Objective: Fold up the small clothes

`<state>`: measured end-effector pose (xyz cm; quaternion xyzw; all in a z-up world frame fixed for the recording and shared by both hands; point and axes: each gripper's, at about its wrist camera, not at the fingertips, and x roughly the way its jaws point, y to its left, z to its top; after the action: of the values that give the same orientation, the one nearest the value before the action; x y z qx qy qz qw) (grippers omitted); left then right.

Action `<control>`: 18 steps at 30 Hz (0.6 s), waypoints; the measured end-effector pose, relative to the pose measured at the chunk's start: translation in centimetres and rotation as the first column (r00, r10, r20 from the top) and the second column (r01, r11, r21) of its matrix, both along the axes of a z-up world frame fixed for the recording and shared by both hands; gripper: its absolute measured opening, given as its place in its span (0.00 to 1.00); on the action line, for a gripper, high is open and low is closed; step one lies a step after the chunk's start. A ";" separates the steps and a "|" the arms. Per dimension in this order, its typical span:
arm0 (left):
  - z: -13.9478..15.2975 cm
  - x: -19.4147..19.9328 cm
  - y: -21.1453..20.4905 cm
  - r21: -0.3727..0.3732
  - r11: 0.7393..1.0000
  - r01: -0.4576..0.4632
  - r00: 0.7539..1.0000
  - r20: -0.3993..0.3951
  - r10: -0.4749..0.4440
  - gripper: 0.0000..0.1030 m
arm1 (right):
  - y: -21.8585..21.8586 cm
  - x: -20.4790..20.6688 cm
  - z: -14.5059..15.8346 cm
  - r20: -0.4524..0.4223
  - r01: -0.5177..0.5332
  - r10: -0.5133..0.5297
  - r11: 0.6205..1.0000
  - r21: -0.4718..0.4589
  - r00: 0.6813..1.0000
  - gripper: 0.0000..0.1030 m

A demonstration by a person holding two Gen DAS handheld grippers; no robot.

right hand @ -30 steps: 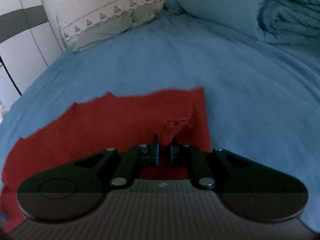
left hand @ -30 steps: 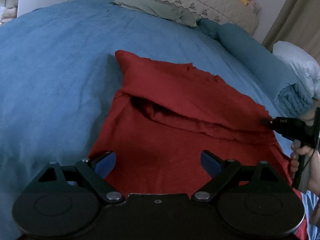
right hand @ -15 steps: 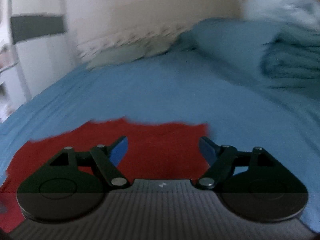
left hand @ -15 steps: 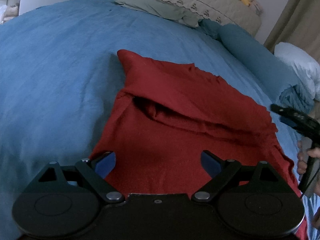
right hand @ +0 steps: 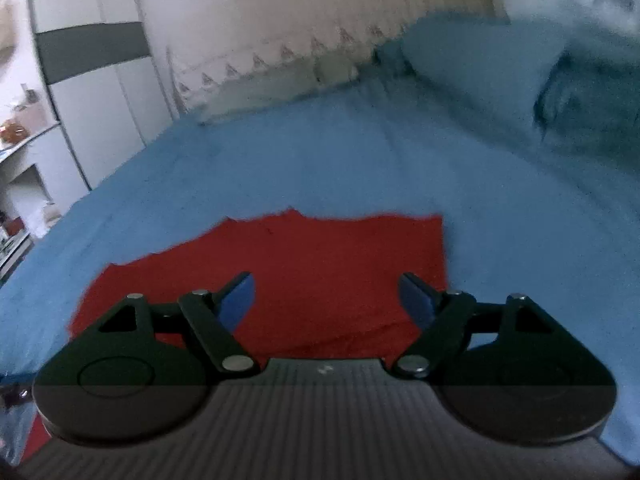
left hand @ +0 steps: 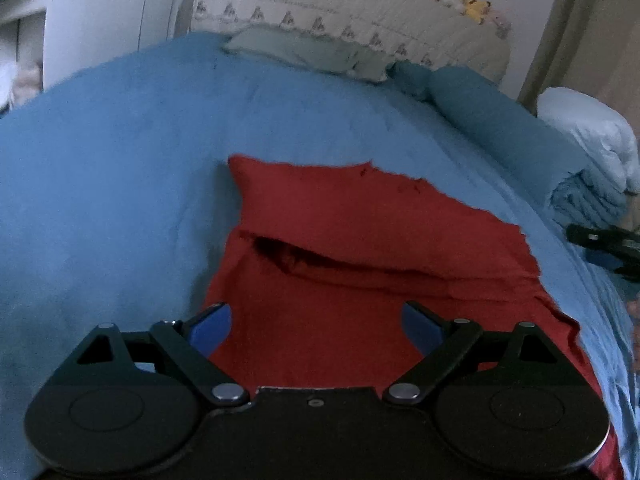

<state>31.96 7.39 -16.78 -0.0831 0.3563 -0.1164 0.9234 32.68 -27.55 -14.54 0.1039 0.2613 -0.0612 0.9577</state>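
Note:
A red garment [left hand: 360, 248] lies on the blue bedspread [left hand: 120, 180], its far part folded over the near part with a dark crease across the middle. It also shows in the right wrist view [right hand: 320, 272]. My left gripper [left hand: 316, 324] is open and empty, above the garment's near edge. My right gripper [right hand: 326, 300] is open and empty, above the garment's right side. The right gripper also shows in the left wrist view [left hand: 604, 244], off the cloth at the far right.
A rolled blue blanket [left hand: 500, 120] and a white pillow [left hand: 588, 132] lie along the right side of the bed. A grey-green cloth [left hand: 304, 52] rests by the padded headboard [left hand: 340, 12]. A white wardrobe [right hand: 88, 80] stands to the left.
My right gripper let go of the garment's edge, opened and lifted back off the cloth to the right. My left gripper stayed open and tilted up slightly.

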 end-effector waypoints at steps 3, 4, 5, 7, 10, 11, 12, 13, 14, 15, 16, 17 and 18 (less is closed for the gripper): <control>2.5 -2.6 -1.2 0.045 0.999 0.019 1.000 0.023 -0.020 0.92 | 0.7 -4.7 3.5 0.020 -0.023 0.024 1.000 -0.015 1.000 0.95; 3.3 -3.6 -1.6 0.051 0.998 0.027 0.999 0.031 -0.029 0.92 | 0.8 -6.5 4.3 0.029 -0.028 0.028 1.000 -0.002 0.999 0.97; 4.2 -4.6 -1.9 0.053 0.998 0.037 0.998 0.039 -0.039 0.92 | 0.8 -8.2 4.8 0.031 -0.037 0.036 0.999 0.015 0.999 0.97; 5.9 -6.8 -2.3 0.050 0.997 0.051 0.997 0.059 -0.054 0.92 | 0.9 -11.3 5.9 0.014 -0.068 0.068 0.997 0.027 0.998 0.97; 8.1 -10.1 -2.8 0.063 0.996 0.056 0.994 0.094 -0.062 0.97 | 1.1 -15.3 7.2 -0.007 -0.091 0.091 0.996 -0.021 0.996 0.97; 8.7 -11.3 -2.8 0.071 0.996 0.054 0.992 0.107 -0.062 1.00 | 1.2 -16.7 7.6 -0.006 -0.096 0.096 0.995 -0.033 0.995 0.98; 9.0 -12.3 -2.8 0.076 0.996 0.051 0.992 0.115 -0.059 1.00 | 1.3 -18.0 7.6 -0.008 -0.107 0.106 0.993 -0.043 0.994 0.98; 9.3 -13.2 -2.8 0.081 0.996 0.047 0.991 0.120 -0.057 1.00 | 1.2 -19.3 7.6 -0.013 -0.116 0.116 0.992 -0.049 0.993 1.00; 9.3 -14.1 -2.7 0.088 0.995 0.044 0.991 0.119 -0.055 1.00 | 1.2 -20.6 7.5 -0.020 -0.121 0.120 0.991 -0.051 0.993 1.00; 9.2 -14.7 -2.7 0.096 0.995 0.041 0.992 0.112 -0.052 1.00 | 1.2 -21.8 7.2 -0.030 -0.124 0.123 0.991 -0.052 0.992 1.00; 9.0 -15.5 -2.5 0.101 0.994 0.037 0.994 0.102 -0.047 1.00 | 1.1 -23.0 6.9 -0.040 -0.125 0.123 0.991 -0.050 0.992 1.00; 8.6 -16.1 -2.2 0.105 0.994 0.029 0.995 0.091 -0.039 1.00 | 1.0 -24.1 6.5 -0.045 -0.121 0.119 0.992 -0.047 0.992 1.00; 8.2 -16.7 -1.8 0.105 0.994 0.021 0.997 0.075 -0.029 1.00 | 0.8 -25.2 6.0 -0.053 -0.119 0.116 0.992 -0.043 0.992 1.00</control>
<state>15.22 5.59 -8.62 -0.0258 0.3274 -0.1123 0.9378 7.52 -26.72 -8.49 0.0646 0.2895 -0.0133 0.9549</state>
